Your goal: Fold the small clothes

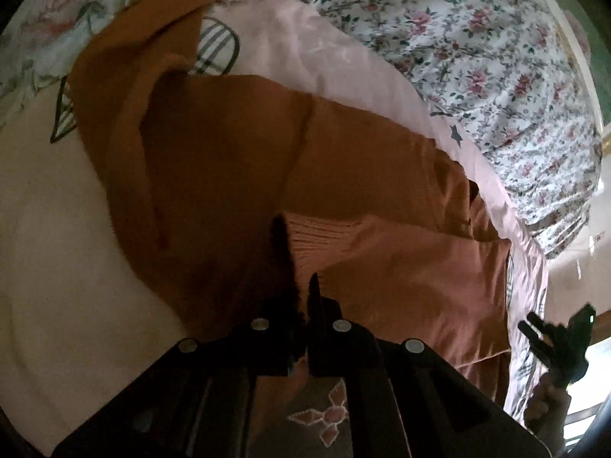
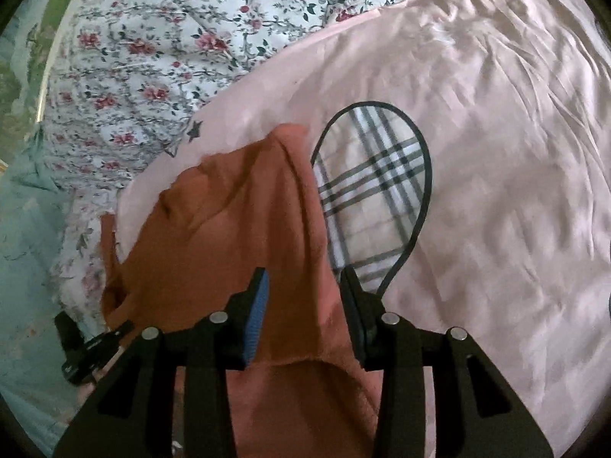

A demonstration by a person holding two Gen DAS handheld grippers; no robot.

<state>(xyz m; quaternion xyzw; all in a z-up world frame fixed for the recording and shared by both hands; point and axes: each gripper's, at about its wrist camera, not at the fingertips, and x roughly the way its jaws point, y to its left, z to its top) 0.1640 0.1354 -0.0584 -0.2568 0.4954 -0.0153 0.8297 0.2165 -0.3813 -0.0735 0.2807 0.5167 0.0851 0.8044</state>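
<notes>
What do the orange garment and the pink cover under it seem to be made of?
The orange garment looks like soft matte knit, probably cotton jersey or fleece: it has a ribbed cuff and a dull, faintly fuzzy surface. The pink cover looks like smooth satin-like woven cloth, going by its slight sheen and fine creases.

Crumpled rust-orange garment (image 1: 236,160) on bedding

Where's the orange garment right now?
In both views, the orange garment lies on the pink sheet; the left gripper pinches its ribbed edge, and cloth passes between the right gripper.
</notes>
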